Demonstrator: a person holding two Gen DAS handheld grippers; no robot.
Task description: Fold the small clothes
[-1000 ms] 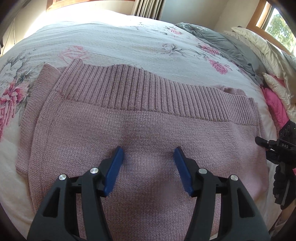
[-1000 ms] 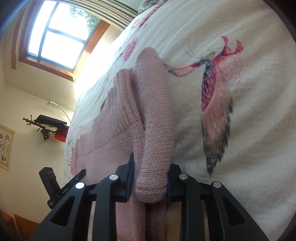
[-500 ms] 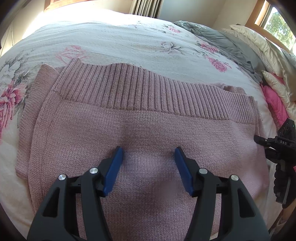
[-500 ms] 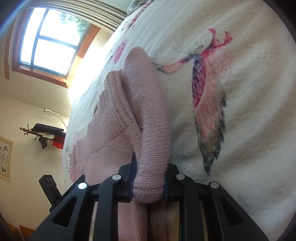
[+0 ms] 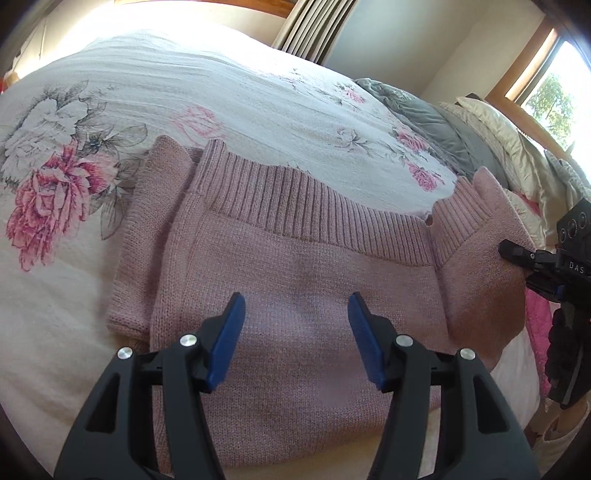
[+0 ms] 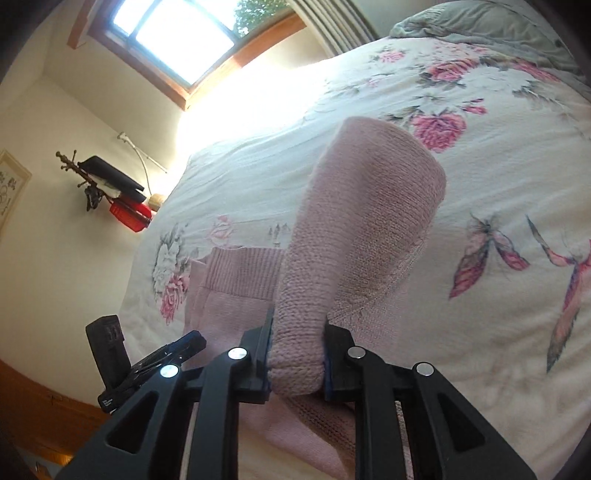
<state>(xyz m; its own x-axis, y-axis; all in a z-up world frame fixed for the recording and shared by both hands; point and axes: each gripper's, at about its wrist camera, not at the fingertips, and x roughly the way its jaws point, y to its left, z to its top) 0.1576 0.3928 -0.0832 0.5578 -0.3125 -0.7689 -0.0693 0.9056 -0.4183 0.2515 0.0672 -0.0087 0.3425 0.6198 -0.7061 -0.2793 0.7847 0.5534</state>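
Observation:
A pink knit sweater [image 5: 303,280] lies flat on the floral bedspread [image 5: 184,92], its ribbed hem toward the far side. My left gripper [image 5: 295,332] hovers open over the sweater's middle, nothing between its blue pads. My right gripper [image 6: 297,354] is shut on the sweater's right edge [image 6: 351,240], which stands lifted in a thick fold. In the left wrist view that raised edge [image 5: 480,229] curls up at the right, beside the right gripper [image 5: 517,254]. A folded sleeve [image 5: 147,221] lies along the sweater's left side.
Grey and cream bedding with pillows [image 5: 461,125] is piled at the bed's far right. Pink fabric [image 5: 535,314] lies by the right edge. A window [image 6: 177,33] and a wall rack with dark items [image 6: 107,181] stand beyond the bed.
The right gripper has lifted the sweater's right edge off the bed and swung it upward and inward. The left gripper has pulled back slightly and stays open.

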